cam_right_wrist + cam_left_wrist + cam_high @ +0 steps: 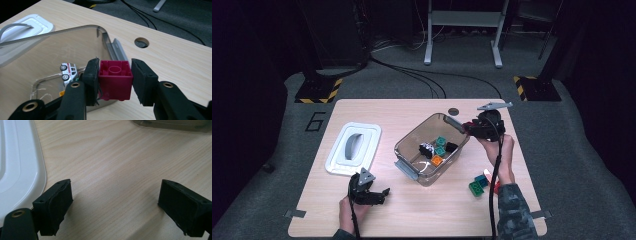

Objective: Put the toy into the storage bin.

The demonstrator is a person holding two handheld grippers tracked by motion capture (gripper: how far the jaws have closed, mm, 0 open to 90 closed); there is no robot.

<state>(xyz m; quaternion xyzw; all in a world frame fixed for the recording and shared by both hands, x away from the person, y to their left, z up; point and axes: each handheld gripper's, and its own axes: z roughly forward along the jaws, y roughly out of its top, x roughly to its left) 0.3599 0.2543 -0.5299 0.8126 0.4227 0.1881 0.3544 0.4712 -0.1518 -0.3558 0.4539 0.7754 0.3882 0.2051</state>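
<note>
Carrying a magenta block (pixel 115 79) toward the clear bin (pixel 408 141), you are holding it right at the bin's near corner rim, on the side facing your right hand.

Risks from here:
- You are gripping the block with the right gripper (pixel 115 82) by two side walls only, open underside up. If the pads are slipping on that smooth plastic, the block is likely dropping short, onto the table (pixel 422 210) just outside the bin.
- You are working close to the bin's wall and its grey latch (pixel 116 47). Clipping either with a jaw is liable to shove the bin or knock the block askew.
- Letting go from too high above the bin is risking a bounce off the toy car (pixel 68 71) and the blocks already lying on the bin's floor.

Tool state:
- Right gripper: jaws are clamping the magenta block, both pads pressing flat on opposite faces.
- Left gripper (pixel 371 192): jaws are standing wide apart, holding nothing, resting low over bare table on the bin's near left side, just beside the white lid (pixel 353 148).

More blocks (pixel 479 184) are waiting on the table, near the bin's right side.
</note>
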